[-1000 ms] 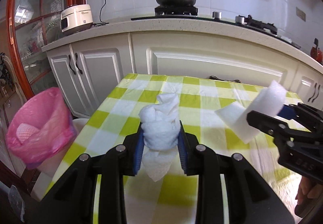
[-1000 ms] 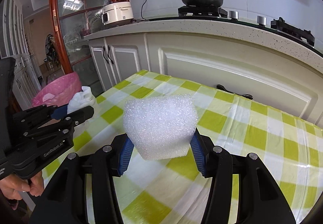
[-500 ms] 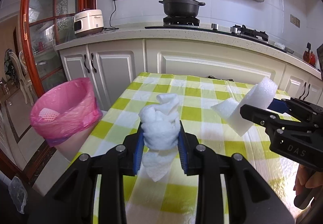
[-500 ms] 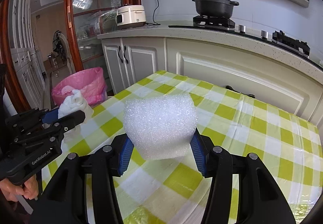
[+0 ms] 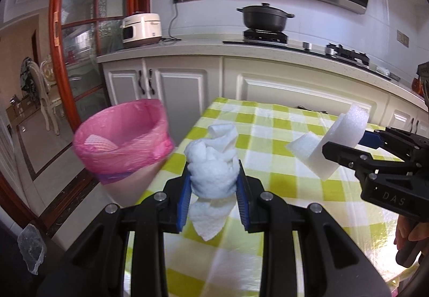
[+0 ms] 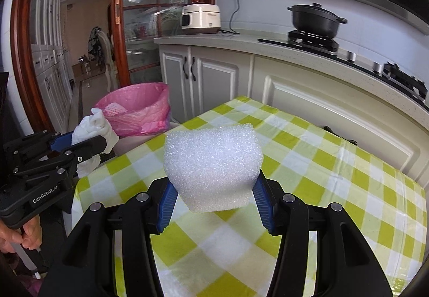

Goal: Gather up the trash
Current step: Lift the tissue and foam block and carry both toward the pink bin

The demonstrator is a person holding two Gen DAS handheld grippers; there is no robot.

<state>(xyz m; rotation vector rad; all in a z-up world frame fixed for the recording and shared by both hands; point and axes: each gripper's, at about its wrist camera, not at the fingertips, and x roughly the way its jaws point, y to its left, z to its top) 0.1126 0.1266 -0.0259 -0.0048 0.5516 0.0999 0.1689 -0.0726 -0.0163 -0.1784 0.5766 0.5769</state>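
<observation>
Bin (image 5: 120,141) mouth open, unobstructed, beside table (image 5: 281,136) corner; tabletop bare.

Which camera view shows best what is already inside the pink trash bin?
The left wrist view: the pink trash bin is near, its mouth open to the camera, with a pale netted piece inside. The right wrist view shows the bin smaller and farther, partly behind the crumpled tissue.

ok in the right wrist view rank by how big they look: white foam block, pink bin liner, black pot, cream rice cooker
1. white foam block, enlarged by nearness
2. pink bin liner
3. black pot
4. cream rice cooker, close to the pot
</observation>
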